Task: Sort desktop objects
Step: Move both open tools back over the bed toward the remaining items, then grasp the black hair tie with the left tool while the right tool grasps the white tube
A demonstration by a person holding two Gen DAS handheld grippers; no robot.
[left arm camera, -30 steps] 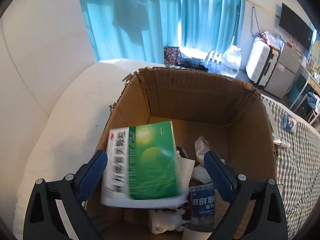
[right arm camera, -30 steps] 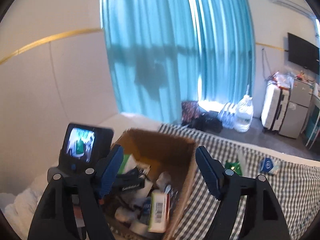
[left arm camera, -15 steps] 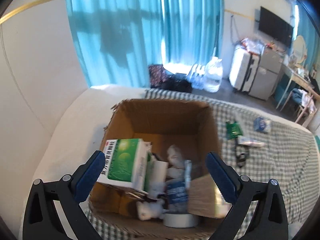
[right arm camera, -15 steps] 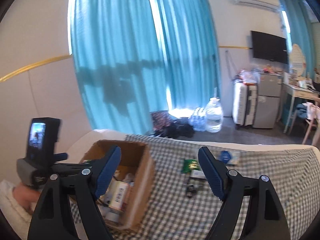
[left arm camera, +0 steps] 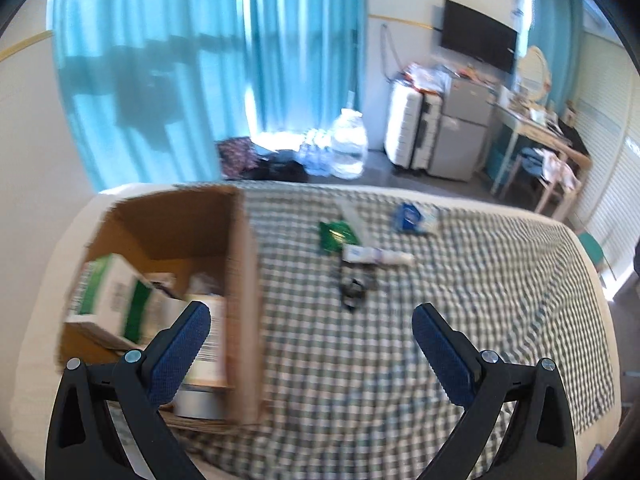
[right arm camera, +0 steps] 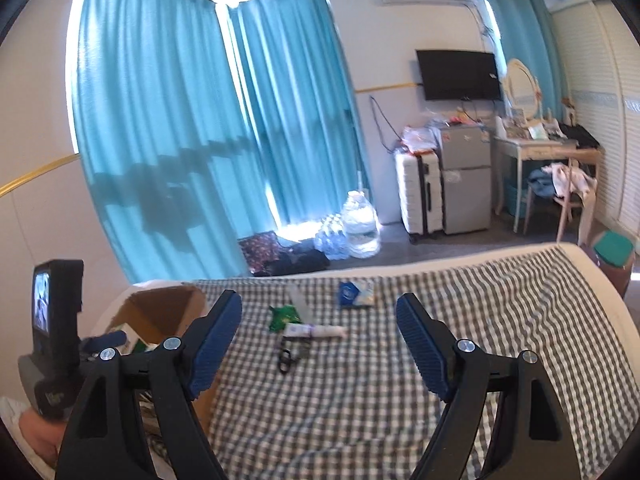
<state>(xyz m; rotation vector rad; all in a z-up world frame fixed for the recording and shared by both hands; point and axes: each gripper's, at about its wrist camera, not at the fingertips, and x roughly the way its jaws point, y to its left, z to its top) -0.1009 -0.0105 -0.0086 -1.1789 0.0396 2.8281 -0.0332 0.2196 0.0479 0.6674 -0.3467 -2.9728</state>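
Note:
A brown cardboard box (left arm camera: 240, 264) stands at the left on a checked cloth (left arm camera: 460, 280) and holds a green-and-white carton (left arm camera: 112, 300) and several other items. It also shows in the right wrist view (right arm camera: 160, 312). Loose on the cloth lie a green packet (left arm camera: 336, 236), a white tube (left arm camera: 376, 256), a black clip-like item (left arm camera: 352, 292) and a blue-and-white packet (left arm camera: 410, 218). My left gripper (left arm camera: 310, 322) is open and empty above the box's right wall. My right gripper (right arm camera: 318, 314) is open and empty, back from the loose items.
Beyond the cloth are blue curtains (right arm camera: 180, 140), water bottles (right arm camera: 360, 224), a white suitcase (right arm camera: 418, 196), a small fridge (right arm camera: 466, 180) and a desk with a chair (right arm camera: 560, 184). The left hand-held device with its small screen (right arm camera: 44, 312) shows at the right wrist view's left edge.
The green-and-white carton left my left gripper and now lies in the box. Both grippers pulled back and swung right, bringing the loose items on the cloth into view.

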